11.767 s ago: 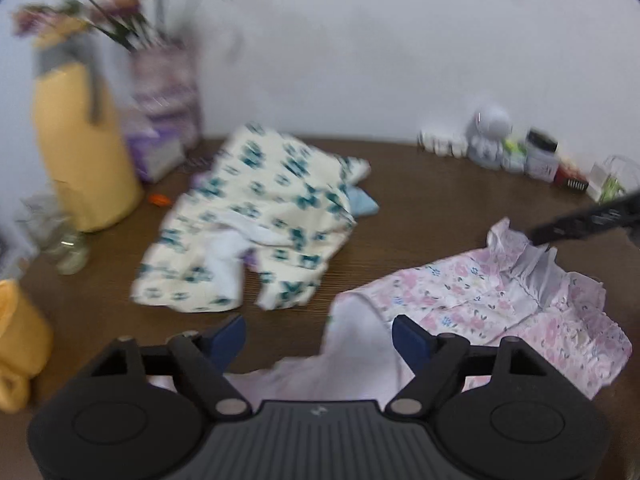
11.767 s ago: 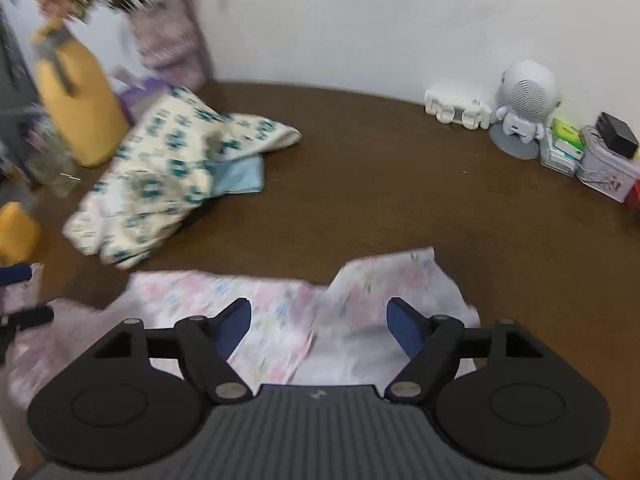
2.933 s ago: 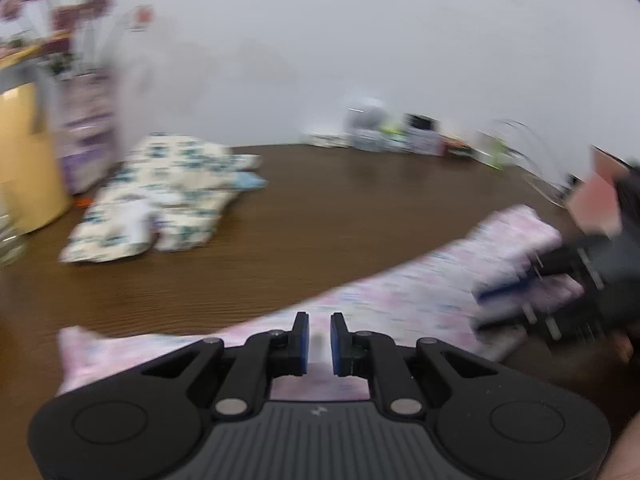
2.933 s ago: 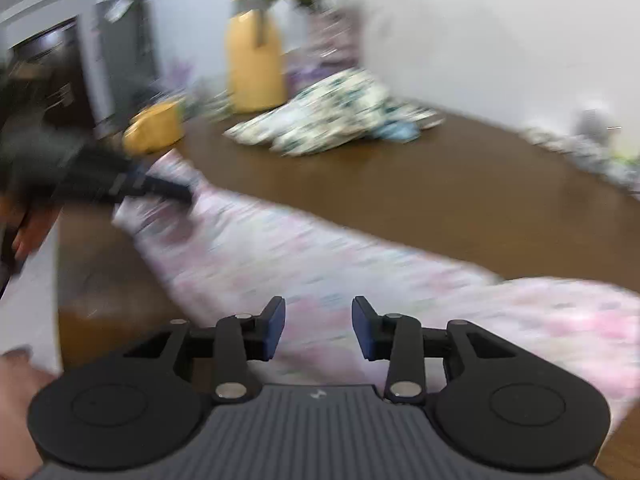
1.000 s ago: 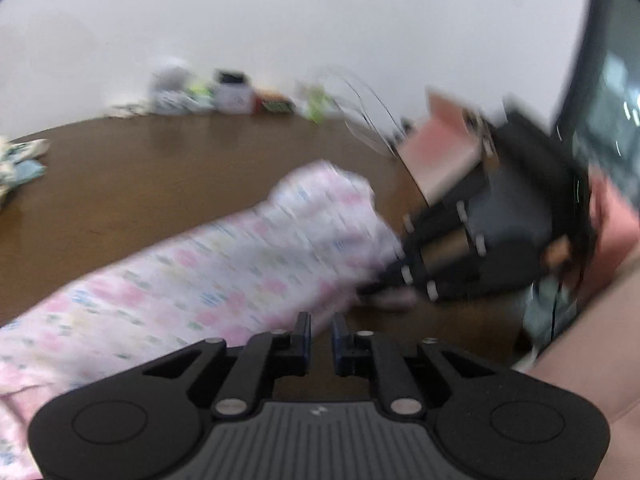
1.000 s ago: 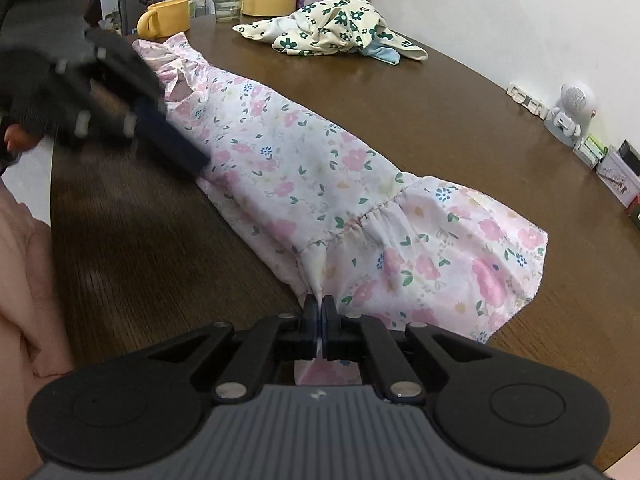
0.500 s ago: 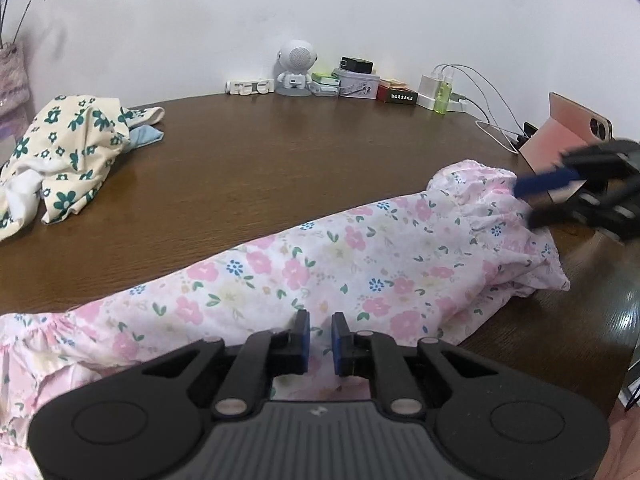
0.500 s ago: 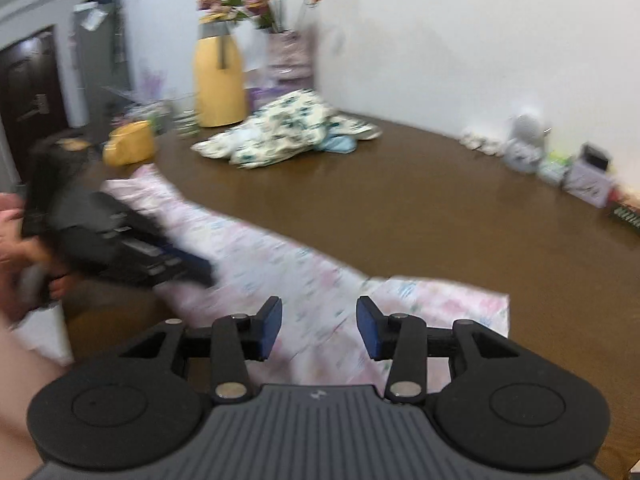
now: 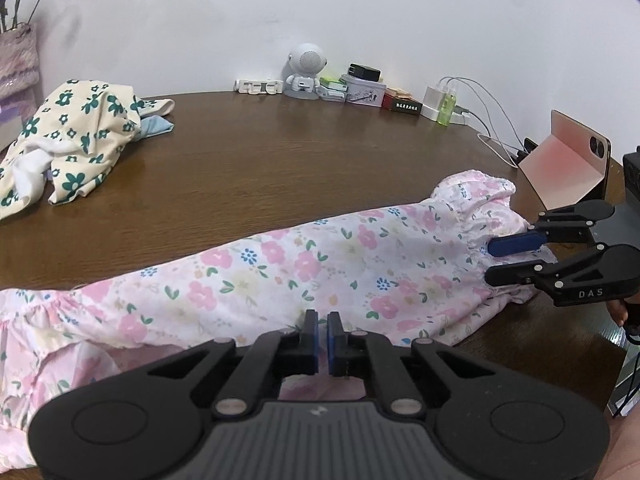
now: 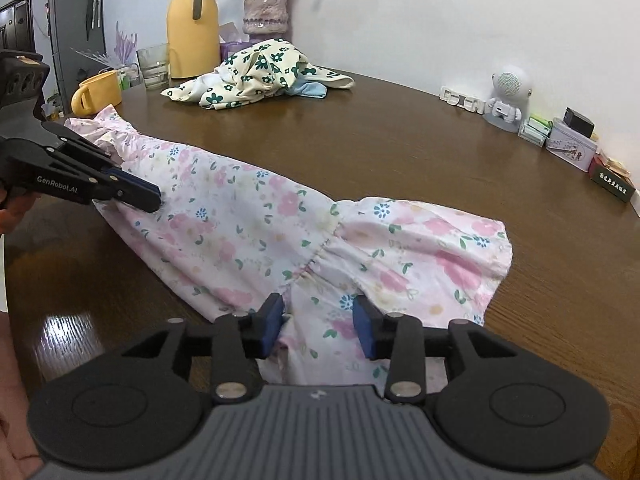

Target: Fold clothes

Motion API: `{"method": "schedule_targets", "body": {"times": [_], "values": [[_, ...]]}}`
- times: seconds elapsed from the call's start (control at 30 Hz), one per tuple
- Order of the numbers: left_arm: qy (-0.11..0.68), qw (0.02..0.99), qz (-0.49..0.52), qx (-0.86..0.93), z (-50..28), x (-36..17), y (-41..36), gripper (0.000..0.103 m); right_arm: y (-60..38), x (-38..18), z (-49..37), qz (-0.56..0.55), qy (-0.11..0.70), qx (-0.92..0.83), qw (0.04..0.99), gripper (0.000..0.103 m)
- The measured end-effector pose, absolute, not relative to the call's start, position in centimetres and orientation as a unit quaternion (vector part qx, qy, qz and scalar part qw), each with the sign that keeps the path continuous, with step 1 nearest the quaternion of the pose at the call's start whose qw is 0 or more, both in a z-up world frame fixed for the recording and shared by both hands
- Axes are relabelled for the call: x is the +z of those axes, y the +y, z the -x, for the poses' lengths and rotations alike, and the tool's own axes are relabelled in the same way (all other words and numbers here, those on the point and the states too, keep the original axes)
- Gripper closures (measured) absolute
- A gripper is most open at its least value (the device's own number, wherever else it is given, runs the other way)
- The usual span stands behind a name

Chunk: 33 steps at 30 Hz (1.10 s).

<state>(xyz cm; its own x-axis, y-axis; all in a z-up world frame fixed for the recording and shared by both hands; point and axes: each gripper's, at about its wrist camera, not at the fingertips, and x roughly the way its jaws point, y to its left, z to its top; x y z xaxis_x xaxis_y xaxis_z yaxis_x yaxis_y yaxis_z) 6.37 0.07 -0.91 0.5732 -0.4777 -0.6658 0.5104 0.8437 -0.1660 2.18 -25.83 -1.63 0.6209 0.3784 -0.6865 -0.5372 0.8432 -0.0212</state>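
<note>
Pink floral dress (image 9: pixel 320 268) lies flat; left gripper (image 9: pixel 322 334) seemingly closed empty, right gripper (image 10: pixel 320 326) open.

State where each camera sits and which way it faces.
Left wrist: behind the nearly closed left gripper, low over the brown wooden table, facing the wall across the pink floral dress; right gripper at the right edge.
Right wrist: behind the open right gripper, looking along the dress toward a yellow jug; left gripper at left.
Shared: dress, white robot-shaped speaker.
</note>
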Motion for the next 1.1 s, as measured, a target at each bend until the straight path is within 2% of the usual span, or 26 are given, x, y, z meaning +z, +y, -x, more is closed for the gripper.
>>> {"method": "schedule_targets", "body": {"times": [0.3, 0.43, 0.53, 0.73, 0.87, 0.93, 1.03, 1.1], "values": [[0.369, 0.888, -0.017, -0.276, -6.2, -0.9, 0.3, 0.098, -26.8, -0.9, -2.3, 0.083, 0.358, 0.272, 0.889, 0.065], [0.365, 0.89, -0.022, -0.274, -5.9, -1.0, 0.1, 0.098, -28.4, 2.1, -2.7, 0.037, 0.321, 0.271, 0.907, 0.065], [0.364, 0.891, -0.031, -0.271, -5.7, -0.9, -0.2, 0.097, -27.8, 3.6, -4.7, 0.059, 0.3, 0.239, 0.922, 0.065], [0.363, 0.891, -0.045, -0.267, -5.5, -0.8, -0.6, 0.097, -27.0, 2.6, -9.6, 0.095, 0.358, 0.249, 0.895, 0.063], [0.365, 0.891, -0.044, -0.266, -5.7, -0.8, -0.7, 0.097, -27.5, 2.0, -10.8, 0.114, 0.389, 0.267, 0.874, 0.041], [0.365, 0.891, -0.044, -0.266, -5.7, -0.8, -0.7, 0.097, -27.8, 1.8, -11.5, 0.123, 0.404, 0.275, 0.863, 0.039], [0.364, 0.891, -0.049, -0.266, -5.7, -0.8, -0.7, 0.097, -28.2, 1.4, -12.4, 0.137, 0.427, 0.288, 0.846, 0.039], [0.364, 0.892, -0.05, -0.265, -5.7, -0.8, -0.8, 0.097, -28.5, 1.1, -13.0, 0.146, 0.442, 0.297, 0.834, 0.046]]}}
